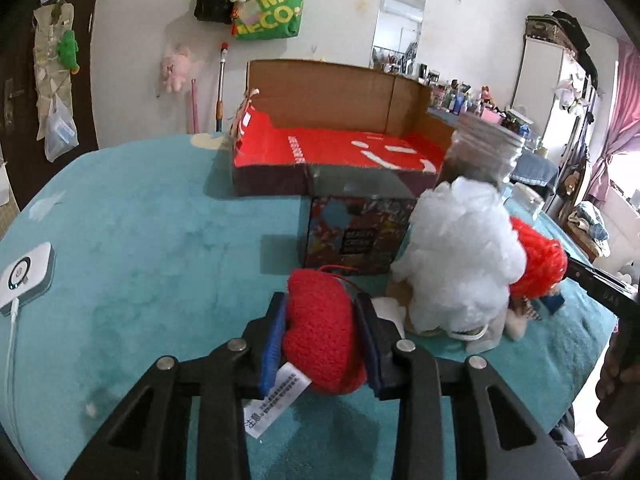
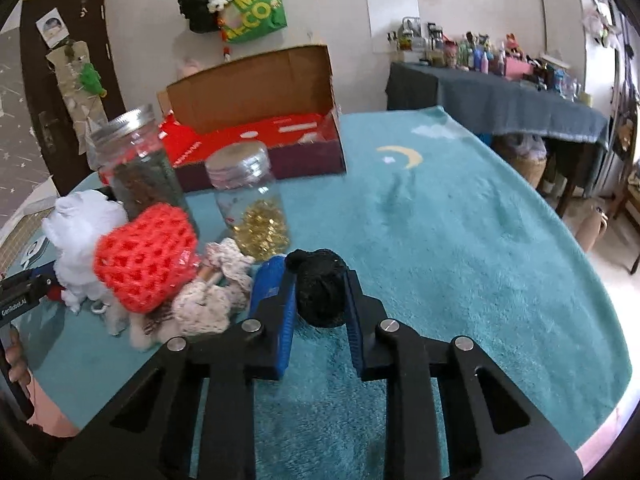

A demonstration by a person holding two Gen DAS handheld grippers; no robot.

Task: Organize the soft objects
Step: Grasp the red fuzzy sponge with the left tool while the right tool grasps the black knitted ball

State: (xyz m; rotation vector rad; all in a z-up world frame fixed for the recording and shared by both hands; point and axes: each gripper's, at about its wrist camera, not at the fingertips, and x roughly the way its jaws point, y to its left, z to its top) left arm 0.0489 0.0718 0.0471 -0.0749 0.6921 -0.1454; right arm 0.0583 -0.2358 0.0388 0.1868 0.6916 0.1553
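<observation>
Landmark: the open cardboard box [image 1: 336, 148] with the red inside, sitting at the back of the desk [image 1: 152, 232] under a teal fleece cover.

Left to right, left wrist view:
- White charger puck [image 1: 26, 276] with cable, far left of the box, near the desk edge.
- Left claw [image 1: 322, 332] in front of the box, nearer the camera. Clamped on a red fuzzy plush [image 1: 320, 336]; both blue pads press into its sides, white care label hangs out below the left pad.
- Small patterned box [image 1: 356, 232] touches the front wall of the cardboard box, just behind the plush.
- White fluffy pouf [image 1: 460, 256] front-right of the box, touching the patterned box's right side.
- Red crochet piece [image 1: 540, 256] leans on the pouf's right side.
- Lidded glass jar [image 1: 484, 152] with dark contents stands behind the pouf, at the box's right corner.

Right wrist view, same order:
- Pouf [image 2: 80, 232] and red crochet piece [image 2: 146, 256] sit front-left of the box [image 2: 256, 120].
- Dark-fill jar [image 2: 136, 160] is just left of the box front.
- A second jar [image 2: 250, 196] with gold bits stands directly in front of the box.
- Beige knitted items [image 2: 212, 292] lie in a heap in front of that jar, touching the crochet piece.
- Right claw [image 2: 320, 296] in front of the box, right of the heap. Gripping a black yarn ball [image 2: 320, 288]; pads pinch it on both sides, ball resting on the fleece.
- Desk right of the box is bare fleece with a yellow moon print [image 2: 404, 156].
</observation>
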